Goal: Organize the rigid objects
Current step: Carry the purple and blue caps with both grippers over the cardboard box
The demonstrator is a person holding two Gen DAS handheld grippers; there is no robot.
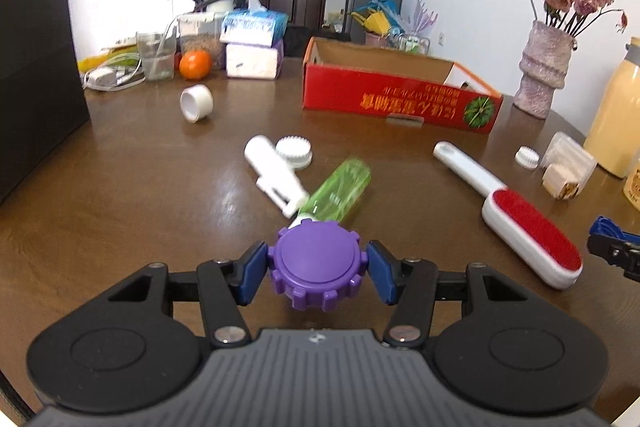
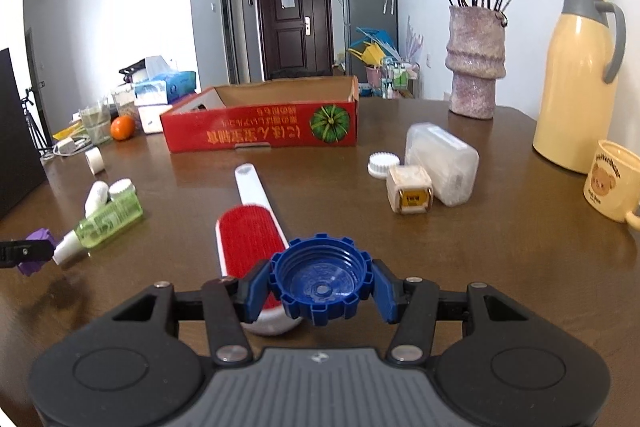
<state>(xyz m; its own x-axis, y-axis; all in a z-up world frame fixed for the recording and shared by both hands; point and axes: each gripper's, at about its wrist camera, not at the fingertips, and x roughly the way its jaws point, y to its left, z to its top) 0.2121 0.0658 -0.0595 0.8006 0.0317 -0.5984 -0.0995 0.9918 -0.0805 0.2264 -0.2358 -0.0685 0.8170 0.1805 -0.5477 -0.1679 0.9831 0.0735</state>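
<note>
Right up close on my left wrist view, the left gripper (image 1: 317, 264) is pinching a purple cap (image 1: 317, 264), both blue pads (image 1: 253, 271) pressed against its notched rim, flat top facing me. Just past it on the wooden table (image 1: 160, 179) lies a green bottle (image 1: 336, 193) on its side, with a white tube (image 1: 274, 175) angled against it and a white ridged lid (image 1: 294, 151) touching the tube's far end. Further left, a roll of white tape (image 1: 196, 103) sits alone.

Over on my right wrist view, the right gripper (image 2: 321, 283) is clamped on a blue cap (image 2: 321, 281), open side up so I see the threads inside. Directly beneath and ahead of it lies the lint brush (image 2: 250, 239), red pad up, white handle pointing toward the red cardboard box (image 2: 260, 131). That box stands open at the middle of the table, well beyond both grippers. I catch the purple cap again at the far left edge of this view.

To the right I see a small square jar (image 2: 410, 195) touching a frosted plastic case (image 2: 442, 163), with a white round brush head (image 2: 383, 165) just beside them. Behind, a vase of dried roses (image 2: 476, 67), a cream thermos (image 2: 580, 79) and a yellow bear mug (image 2: 614, 181). An orange (image 2: 122, 127) rests near the tissue packs (image 2: 166, 89) at the far left.
</note>
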